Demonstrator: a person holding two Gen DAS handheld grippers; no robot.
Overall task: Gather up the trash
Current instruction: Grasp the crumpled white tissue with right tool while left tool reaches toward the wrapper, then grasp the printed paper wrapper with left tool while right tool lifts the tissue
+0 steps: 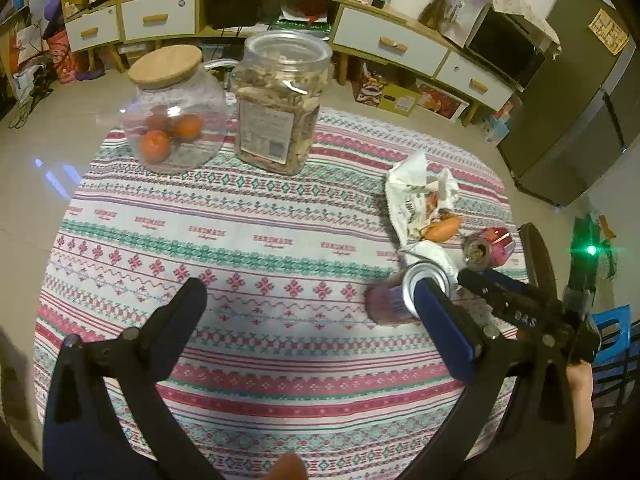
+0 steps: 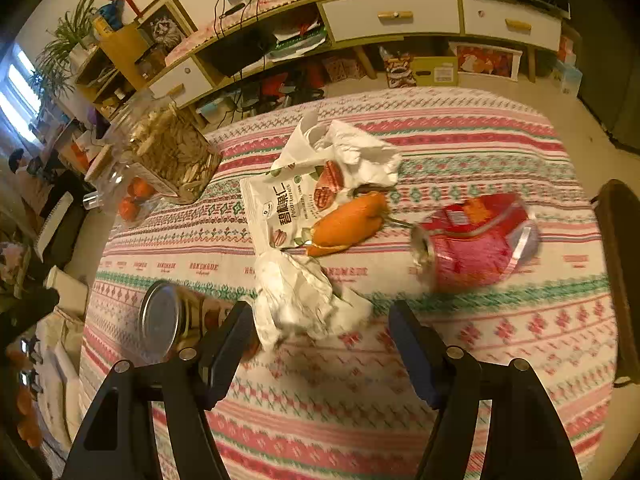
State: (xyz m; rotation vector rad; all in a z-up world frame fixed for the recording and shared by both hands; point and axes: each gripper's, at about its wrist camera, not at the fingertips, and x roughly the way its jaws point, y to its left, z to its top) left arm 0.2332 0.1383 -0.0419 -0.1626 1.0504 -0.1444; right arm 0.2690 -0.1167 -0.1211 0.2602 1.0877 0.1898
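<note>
Trash lies on the patterned tablecloth. A crumpled white tissue lies just ahead of my open right gripper, between its fingers. Beyond it are a white snack wrapper, another tissue and an orange peel. A red can lies on its side to the right, blurred. A second can lies on its side left of the right gripper. In the left wrist view that can lies by the right finger of my open left gripper, which holds nothing.
A glass jar with oranges and a wooden lid and a plastic jar of dried snacks stand at the table's far left. A dark chair back stands at the right edge. A TV cabinet with drawers lines the wall.
</note>
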